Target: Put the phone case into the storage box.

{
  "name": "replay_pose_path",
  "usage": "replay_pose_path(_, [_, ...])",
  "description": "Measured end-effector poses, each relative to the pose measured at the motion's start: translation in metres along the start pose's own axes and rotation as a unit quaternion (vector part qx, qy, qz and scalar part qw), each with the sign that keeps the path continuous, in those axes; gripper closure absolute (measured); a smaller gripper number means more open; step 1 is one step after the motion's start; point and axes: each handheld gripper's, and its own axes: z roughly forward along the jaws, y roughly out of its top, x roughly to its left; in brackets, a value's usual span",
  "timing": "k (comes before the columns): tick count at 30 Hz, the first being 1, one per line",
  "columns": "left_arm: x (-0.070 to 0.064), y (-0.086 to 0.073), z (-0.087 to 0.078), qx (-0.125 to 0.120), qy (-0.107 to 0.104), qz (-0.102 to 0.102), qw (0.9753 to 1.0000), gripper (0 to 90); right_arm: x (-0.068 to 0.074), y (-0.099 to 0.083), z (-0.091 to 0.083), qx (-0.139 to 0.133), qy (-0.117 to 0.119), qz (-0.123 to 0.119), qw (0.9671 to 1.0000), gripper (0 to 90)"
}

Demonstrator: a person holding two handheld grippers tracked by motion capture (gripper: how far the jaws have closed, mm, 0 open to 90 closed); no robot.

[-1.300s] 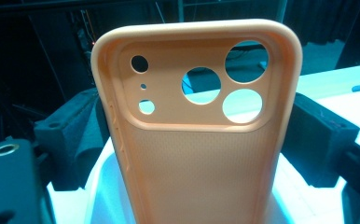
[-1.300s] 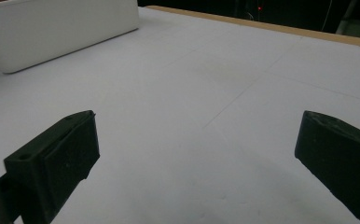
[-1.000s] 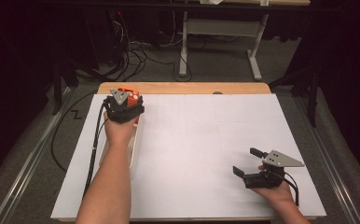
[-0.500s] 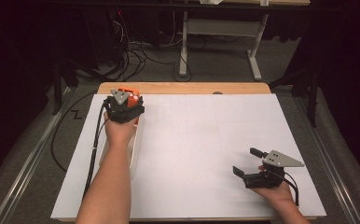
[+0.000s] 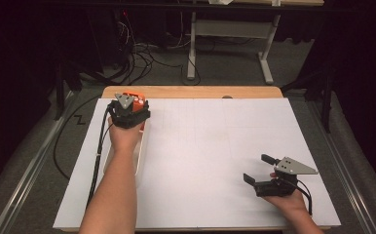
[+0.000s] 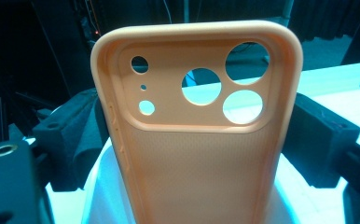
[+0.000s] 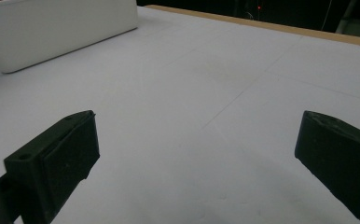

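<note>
An orange phone case (image 6: 197, 154) with round camera holes stands upright between the jaws of my left gripper (image 6: 194, 135), its hollow side facing the camera. The black jaws press on its two long edges. In the high view the left gripper (image 5: 127, 111) is at the far left of the table, with the orange case (image 5: 136, 100) just past it, above the far end of a white tray (image 5: 141, 146). My right gripper (image 5: 260, 170) rests low at the near right, open, with nothing between its jaws. The right gripper view has the right gripper (image 7: 197, 154) wide apart over bare white table.
The white sheet (image 5: 215, 146) covers most of the wooden table (image 5: 191, 91). The long white tray (image 7: 52, 28) lies under the left forearm. Cables (image 5: 98, 146) trail from the left gripper off the left edge. A desk frame (image 5: 225, 39) stands on the floor beyond.
</note>
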Motion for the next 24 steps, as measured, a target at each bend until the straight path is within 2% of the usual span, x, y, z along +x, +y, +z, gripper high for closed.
replay_pose_path(15, [0.0013, -0.0009, 0.0017, 0.013, 0.005, -0.002, 0.9999, 15.2, -0.0005, 0.0005, -0.001, -0.003, -0.001, 0.002, 1.0, 0.1])
replay_pose_path(21, [0.0014, -0.0001, 0.0009, 0.006, -0.001, -0.006, 1.0, 14.8, -0.0005, 0.0005, -0.0011, -0.003, -0.001, 0.001, 1.0, 0.1])
replay_pose_path(24, [0.0017, 0.0013, 0.0006, 0.005, -0.004, -0.012, 0.9999, 10.5, -0.0007, 0.0006, -0.0011, -0.004, -0.001, 0.001, 1.0, 0.1])
